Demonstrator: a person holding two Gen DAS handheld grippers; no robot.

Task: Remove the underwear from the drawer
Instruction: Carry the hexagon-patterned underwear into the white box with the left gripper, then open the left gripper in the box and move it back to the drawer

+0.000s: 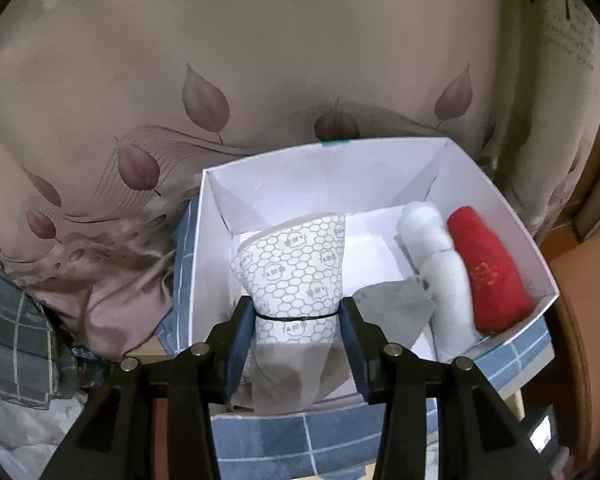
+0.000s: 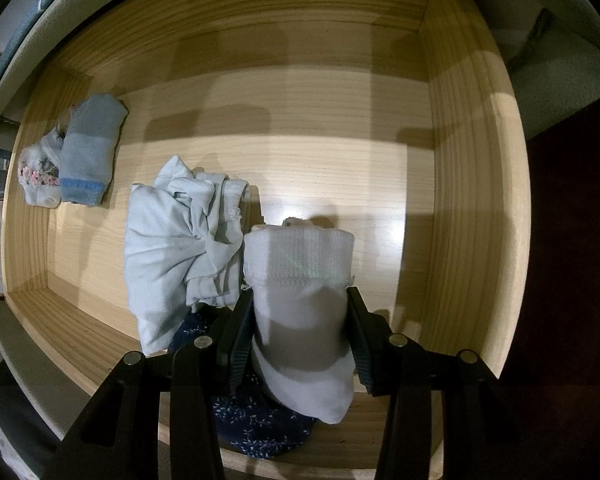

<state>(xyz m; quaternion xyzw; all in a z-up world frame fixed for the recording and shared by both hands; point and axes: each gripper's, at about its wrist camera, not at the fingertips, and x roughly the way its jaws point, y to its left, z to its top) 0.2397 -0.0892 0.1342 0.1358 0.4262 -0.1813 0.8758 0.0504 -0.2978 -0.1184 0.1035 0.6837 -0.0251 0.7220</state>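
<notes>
Our left gripper (image 1: 298,316) jaws hold the patterned roll (image 1: 296,276) above the white box (image 1: 204,264); our right gripper (image 2: 300,320) jaws clamp the white roll (image 2: 300,304) upright in the drawer (image 2: 320,92).

This is a home, most likely a bedroom. The left wrist view shows a taupe bedspread (image 1: 260,80) printed with leaves and script lettering, rumpled at its lower left edge beside a plaid cloth (image 1: 8,320). A white cardboard box (image 1: 500,208) rests on a blue checked fabric (image 1: 300,440) and holds rolled garments: a red roll (image 1: 488,272) against its right wall and a white roll (image 1: 440,264) just beside it. The right wrist view looks into a pale wooden drawer (image 2: 300,80) with small folded clothes: a blue sock bundle (image 2: 88,152) near the left wall, a pale crumpled garment (image 2: 172,248) toward the middle, and a dark floral piece (image 2: 256,420) at the near edge.
</notes>
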